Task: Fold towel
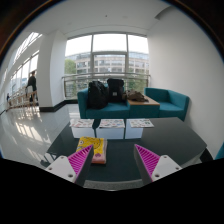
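A folded towel [92, 150] with yellow, orange and pink colours lies on the dark glass table [125, 140], just ahead of my left finger and partly behind its pink pad [79, 160]. My gripper [113, 160] is open and empty, held above the table's near part. The right pink pad [147, 158] stands well apart from the towel.
Several papers or magazines [111, 123] lie along the table's far edge. Beyond stands a teal sofa [165, 101] with black bags [98, 94] and a wooden tray [141, 99]. Large windows [108, 55] fill the back wall. A person [32, 85] stands far off at the left.
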